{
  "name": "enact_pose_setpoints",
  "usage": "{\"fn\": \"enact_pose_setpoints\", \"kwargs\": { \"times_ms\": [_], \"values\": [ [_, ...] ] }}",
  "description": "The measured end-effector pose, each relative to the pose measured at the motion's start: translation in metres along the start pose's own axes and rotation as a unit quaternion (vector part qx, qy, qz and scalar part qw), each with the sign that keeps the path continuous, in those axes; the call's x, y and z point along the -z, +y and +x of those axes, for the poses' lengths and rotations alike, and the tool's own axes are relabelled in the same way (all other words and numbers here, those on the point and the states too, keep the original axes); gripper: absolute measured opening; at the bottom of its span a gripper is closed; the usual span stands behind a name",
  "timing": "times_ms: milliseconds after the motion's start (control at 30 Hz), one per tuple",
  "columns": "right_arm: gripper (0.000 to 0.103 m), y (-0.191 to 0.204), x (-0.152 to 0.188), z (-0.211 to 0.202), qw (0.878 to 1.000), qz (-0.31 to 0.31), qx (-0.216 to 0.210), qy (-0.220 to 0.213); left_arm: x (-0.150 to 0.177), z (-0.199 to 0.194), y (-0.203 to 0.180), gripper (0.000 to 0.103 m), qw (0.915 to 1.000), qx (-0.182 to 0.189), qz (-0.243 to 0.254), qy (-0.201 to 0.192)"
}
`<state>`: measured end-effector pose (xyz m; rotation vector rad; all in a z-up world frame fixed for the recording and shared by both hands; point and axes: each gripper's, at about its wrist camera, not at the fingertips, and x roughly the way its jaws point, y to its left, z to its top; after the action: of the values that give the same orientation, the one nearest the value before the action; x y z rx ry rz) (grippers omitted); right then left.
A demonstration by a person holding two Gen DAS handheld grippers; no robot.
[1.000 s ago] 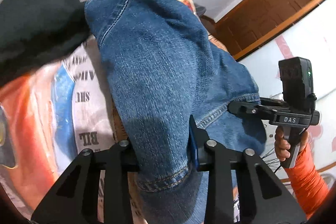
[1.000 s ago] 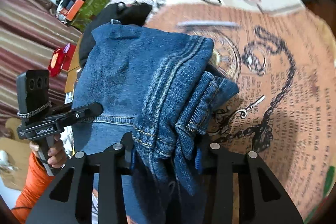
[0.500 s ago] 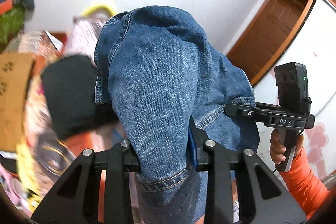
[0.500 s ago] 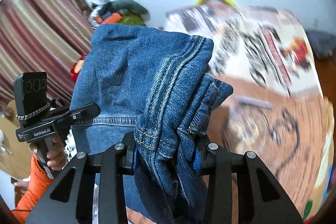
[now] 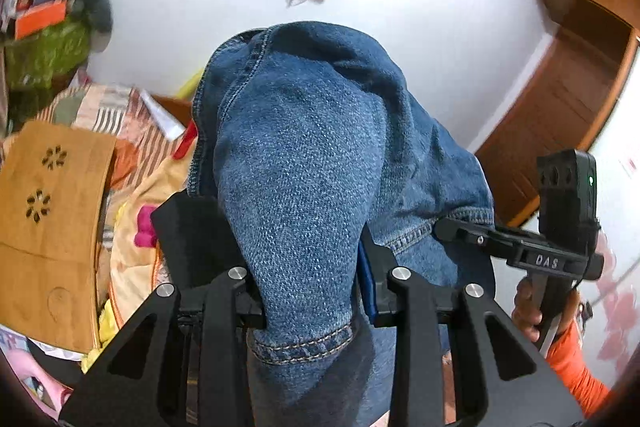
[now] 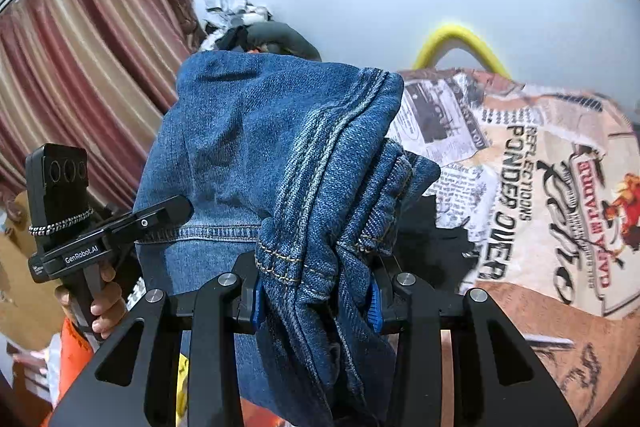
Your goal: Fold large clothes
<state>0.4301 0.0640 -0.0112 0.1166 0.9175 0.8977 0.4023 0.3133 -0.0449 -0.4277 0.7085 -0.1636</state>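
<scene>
Jeans held up off the bed
Your left hand-held gripper (image 5: pixel 310 301) and right hand-held gripper (image 6: pixel 316 301) each clamp the jeans (image 5: pixel 304 155), raised side by side.

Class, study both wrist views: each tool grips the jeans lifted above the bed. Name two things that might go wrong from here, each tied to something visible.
1. The right tool pinches a thick bunched wad of the jeans, seams and hems stacked. Layers may slip out unevenly, spoiling the fold.
2. The left tool holds only a hem end, with denim draped over both cameras. The printed bedspread is largely hidden, so laying the jeans down could land them on the black garment.
</scene>
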Motion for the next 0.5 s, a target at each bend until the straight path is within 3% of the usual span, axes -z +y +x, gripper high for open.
{"fn": "enact_pose_setpoints", "kwargs": {
  "times_ms": [167,267,367,500],
  "values": [
    [0.035,-0.023,0.005,0.070,0.999,0.018,0.030,0.036,0.011,0.072,0.053,0.034,0.9978,-0.033,-0.042,0.038],
    [0.036,-0.044,0.012,0.116,0.995,0.022,0.065,0.067,0.029,0.120,0.090,0.042,0.9927,-0.062,-0.079,0.067],
    [0.042,-0.063,0.018,0.134,0.992,0.041,0.081,0.085,0.034,0.132,0.103,0.052,0.9912,-0.075,-0.085,0.069],
    [0.051,-0.066,0.023,0.118,0.991,0.043,0.089,0.086,0.038,0.124,0.093,0.060,0.9907,-0.095,-0.058,0.078]
  ]
}}
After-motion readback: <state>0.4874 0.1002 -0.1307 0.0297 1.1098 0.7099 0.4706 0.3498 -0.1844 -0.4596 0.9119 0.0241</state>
